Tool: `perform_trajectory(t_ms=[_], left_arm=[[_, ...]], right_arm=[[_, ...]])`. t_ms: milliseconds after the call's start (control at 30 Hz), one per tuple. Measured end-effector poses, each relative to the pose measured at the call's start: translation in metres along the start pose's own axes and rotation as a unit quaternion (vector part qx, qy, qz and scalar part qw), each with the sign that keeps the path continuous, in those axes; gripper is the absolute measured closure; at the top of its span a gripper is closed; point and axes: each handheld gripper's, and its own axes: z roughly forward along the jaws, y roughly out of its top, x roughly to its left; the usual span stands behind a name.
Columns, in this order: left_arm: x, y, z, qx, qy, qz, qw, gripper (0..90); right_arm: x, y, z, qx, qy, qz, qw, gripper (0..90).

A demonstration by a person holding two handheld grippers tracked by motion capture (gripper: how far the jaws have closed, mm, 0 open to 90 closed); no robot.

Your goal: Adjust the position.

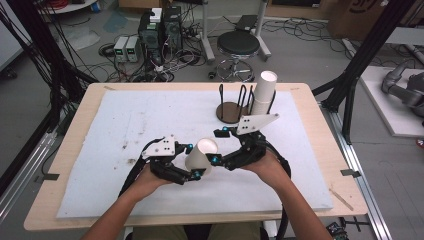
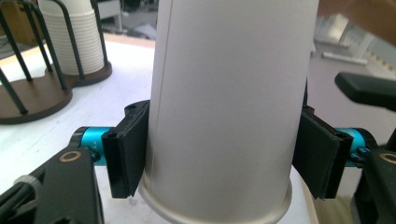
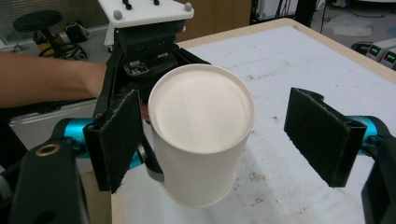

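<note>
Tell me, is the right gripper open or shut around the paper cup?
Open. In the right gripper view the right gripper has its pads clear of the paper cup, with a wide gap on one side.

black hand-held gripper, cyan joints, bare forearms

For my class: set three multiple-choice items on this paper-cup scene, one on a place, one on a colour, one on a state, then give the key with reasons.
1. Where does the stack of cups stand?
A. in the wire holder
B. on the stool
C. on the floor

2. What colour is the held cup?
A. red
B. white
C. black

3. How are the right tongs?
A. shut on the cup
B. shut on nothing
C. open

Key: A, the stack rises between the holder's black wires; B, its wall and base show white; C, the right pad stands clear of the cup, which the left tongs clamp.
</note>
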Motion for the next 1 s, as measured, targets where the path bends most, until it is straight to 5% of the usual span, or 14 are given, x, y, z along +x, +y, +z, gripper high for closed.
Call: perform_trajectory(t_ms=[367, 567, 700, 1000], left_arm=[[0.003, 0.017, -0.005, 0.099, 0.009, 0.032, 0.9945, 27.2], [0.002, 0.026, -0.003, 0.152, 0.009, 0.054, 0.9869, 27.2], [0.002, 0.03, -0.003, 0.172, 0.01, 0.059, 0.9832, 27.2], [0.001, 0.032, 0.002, 0.194, -0.003, 0.061, 0.979, 27.2]], right_arm=[[-0.006, -0.009, -0.012, 0.025, -0.001, -0.023, 0.9994, 19.9], [-0.011, -0.009, -0.012, 0.051, 0.009, -0.044, 0.9977, 19.8], [-0.012, -0.006, -0.011, 0.066, 0.019, -0.058, 0.9959, 19.8], [-0.012, 0.001, 0.003, 0.114, 0.038, -0.089, 0.9887, 19.8]])
